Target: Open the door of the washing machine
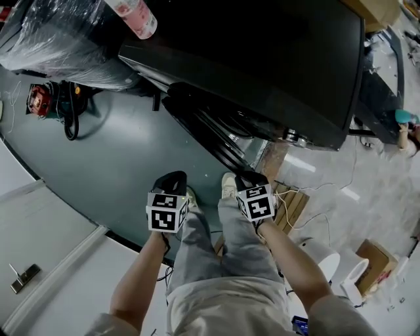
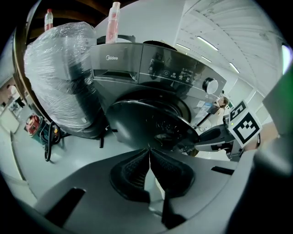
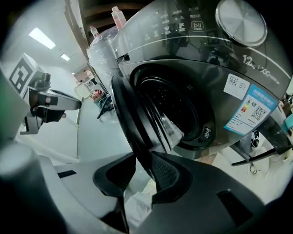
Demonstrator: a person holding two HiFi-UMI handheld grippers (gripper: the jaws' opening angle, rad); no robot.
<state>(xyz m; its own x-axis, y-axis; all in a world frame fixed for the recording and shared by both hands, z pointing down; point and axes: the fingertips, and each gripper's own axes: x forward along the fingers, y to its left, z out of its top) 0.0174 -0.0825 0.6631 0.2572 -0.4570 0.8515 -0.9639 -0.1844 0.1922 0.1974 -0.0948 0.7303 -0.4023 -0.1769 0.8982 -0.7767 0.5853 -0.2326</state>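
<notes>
The dark washing machine fills the top of the head view, and its round door stands swung out toward me. Both grippers hang below the door, in front of my legs. My left gripper is shut, its pads meeting with nothing between them, and the door lies just ahead of it. My right gripper sits by the door's free edge. Its jaws stand apart, and the door's rim runs down into the gap at their tips. The open drum shows behind the rim.
A plastic-wrapped bundle stands left of the machine, and a pink bottle lies on top. A red tool with cable is on the floor at left. Wooden boards, a cardboard box and white rolls lie at right.
</notes>
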